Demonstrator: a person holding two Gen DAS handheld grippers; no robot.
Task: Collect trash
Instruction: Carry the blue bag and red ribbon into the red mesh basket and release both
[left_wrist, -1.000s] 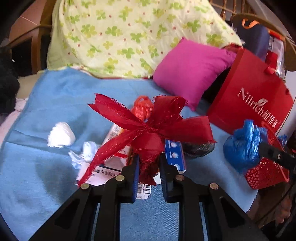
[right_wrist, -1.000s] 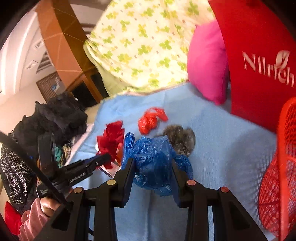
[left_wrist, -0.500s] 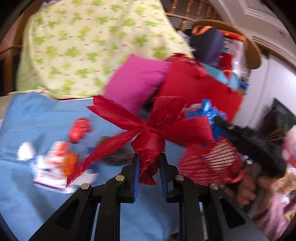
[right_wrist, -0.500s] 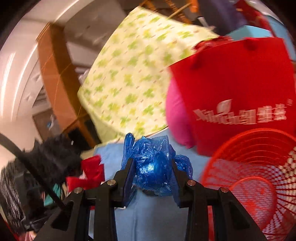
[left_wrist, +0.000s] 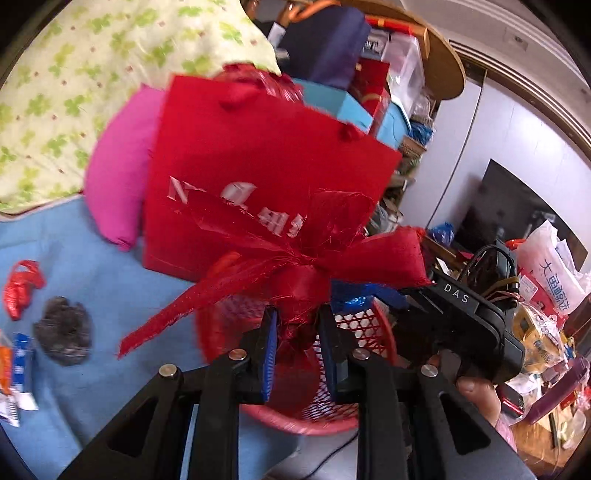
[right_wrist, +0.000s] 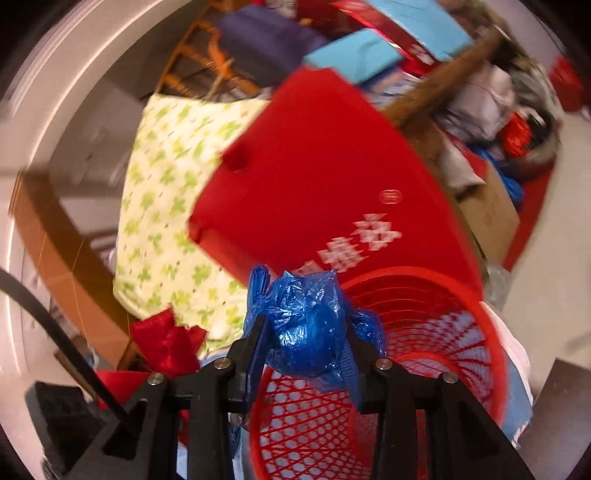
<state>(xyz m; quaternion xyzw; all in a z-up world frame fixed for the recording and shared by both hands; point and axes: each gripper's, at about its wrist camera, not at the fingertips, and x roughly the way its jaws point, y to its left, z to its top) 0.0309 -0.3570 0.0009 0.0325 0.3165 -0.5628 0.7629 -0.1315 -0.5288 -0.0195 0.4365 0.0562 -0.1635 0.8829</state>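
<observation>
Frayed glossy fabric bow (left_wrist: 295, 258), crinkly shiny blue plastic bag (right_wrist: 306, 328), red plastic mesh basket (right_wrist: 424, 332)

Pink cushion (left_wrist: 118, 166) beside red gift bag (left_wrist: 258, 166)

A ribbon bow (left_wrist: 295, 258) is held between the left gripper (left_wrist: 297, 332) fingers above the basket (left_wrist: 325, 421); a crumpled bag (right_wrist: 310, 328) is held likewise by the right gripper (right_wrist: 304, 354). Behind the basket, a gift bag (left_wrist: 243, 155) is stood.

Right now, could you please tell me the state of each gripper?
Left gripper: shut on the red bow.
Right gripper: shut on the blue bag.
</observation>
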